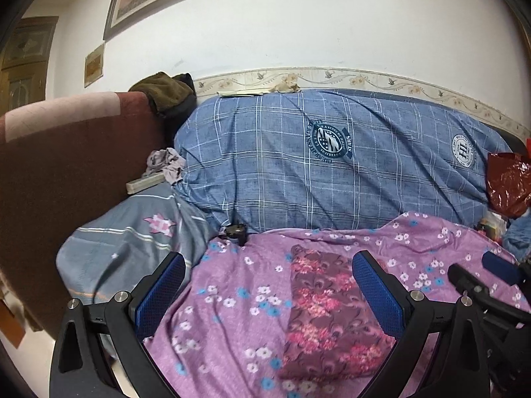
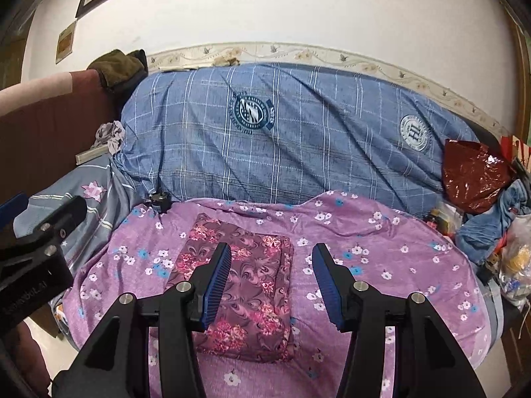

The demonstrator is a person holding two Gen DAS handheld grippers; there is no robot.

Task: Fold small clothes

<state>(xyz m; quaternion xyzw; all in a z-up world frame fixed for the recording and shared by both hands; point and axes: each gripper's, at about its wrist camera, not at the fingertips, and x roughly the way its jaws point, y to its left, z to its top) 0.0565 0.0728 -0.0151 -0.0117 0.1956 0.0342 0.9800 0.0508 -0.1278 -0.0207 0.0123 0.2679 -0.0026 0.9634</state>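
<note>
A folded maroon garment with pink floral print (image 2: 245, 295) lies flat as a long rectangle on a purple bedspread with small white and blue flowers (image 2: 381, 232).

In the right wrist view, the right gripper (image 2: 270, 285) sits at lower centre of the frame, its blue-padded fingers (image 2: 217, 285) released and spread, nothing between the pads. The left pad overlaps the garment's middle; the right pad stands over bare bedspread, just beside the garment's right edge. Whether either pad touches the cloth cannot be told.

In the left wrist view, the left gripper (image 1: 270, 295) occupies the lower frame, fingers released and wide apart. The garment (image 1: 328, 311) lies between them, nearer the right pad, which overlaps its right edge; the left pad is well apart from it.

Behind the bedspread, across mid-frame, a blue checked quilt with round crests (image 2: 282, 139) is bunched against the wall. A crumpled dark red plastic bag (image 2: 474, 175) lies at the right edge.
</note>
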